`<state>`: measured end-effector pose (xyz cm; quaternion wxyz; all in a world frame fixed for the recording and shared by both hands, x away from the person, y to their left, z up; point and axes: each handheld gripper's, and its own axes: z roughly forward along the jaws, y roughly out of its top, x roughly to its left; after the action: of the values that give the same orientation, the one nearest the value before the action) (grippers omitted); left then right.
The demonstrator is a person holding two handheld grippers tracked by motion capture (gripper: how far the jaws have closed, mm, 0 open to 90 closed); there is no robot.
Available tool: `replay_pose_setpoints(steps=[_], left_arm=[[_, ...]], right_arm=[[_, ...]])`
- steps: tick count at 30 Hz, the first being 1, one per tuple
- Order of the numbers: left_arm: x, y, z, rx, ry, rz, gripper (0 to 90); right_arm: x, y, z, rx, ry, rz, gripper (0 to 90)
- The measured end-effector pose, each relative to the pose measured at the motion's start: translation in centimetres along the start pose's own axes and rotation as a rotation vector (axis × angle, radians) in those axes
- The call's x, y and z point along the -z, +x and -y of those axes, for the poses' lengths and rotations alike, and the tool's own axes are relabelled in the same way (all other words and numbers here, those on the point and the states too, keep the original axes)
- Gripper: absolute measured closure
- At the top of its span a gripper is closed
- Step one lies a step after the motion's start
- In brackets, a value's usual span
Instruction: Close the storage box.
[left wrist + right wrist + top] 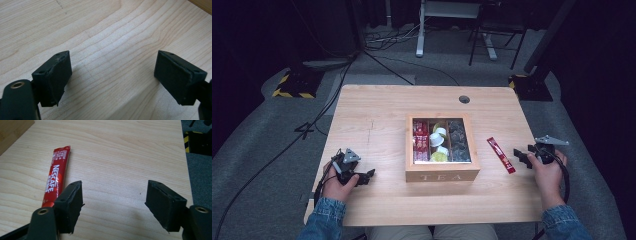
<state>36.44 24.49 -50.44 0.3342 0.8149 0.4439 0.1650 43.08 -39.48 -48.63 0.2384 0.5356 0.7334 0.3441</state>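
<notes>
The red Nescafé stick [500,154] lies flat on the desk [377,115] just right of the wooden tea box [442,172], with the right tool [521,155] spread and empty just right of it, while the left tool [366,176] rests spread and empty at the near left.

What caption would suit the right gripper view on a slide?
Open right gripper hovers beside a red Nescafe stick lying on the wooden table.

Grey carpet floor [257,165], pale wooden table [377,105], black cables [382,62], dark surroundings beyond.
</notes>
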Motion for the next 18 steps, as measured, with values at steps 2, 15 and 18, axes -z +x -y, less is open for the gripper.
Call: replay_pose_setpoints(steps=[2,15,18], left_arm=[[0.0,0.0,0.0,0.0,0.0,0.0,14.8],[0.0,0.0,0.0,0.0,0.0,0.0,14.8],[0.0,0.0,0.0,0.0,0.0,0.0,14.8]], right_arm=[[-0.3,0.1,0.3,0.0,0.007,0.006,29.5],[-1.2,0.2,1.3,0.003,0.037,0.041,13.4],[-1.2,0.2,1.3,0.003,0.037,0.042,13.2]])
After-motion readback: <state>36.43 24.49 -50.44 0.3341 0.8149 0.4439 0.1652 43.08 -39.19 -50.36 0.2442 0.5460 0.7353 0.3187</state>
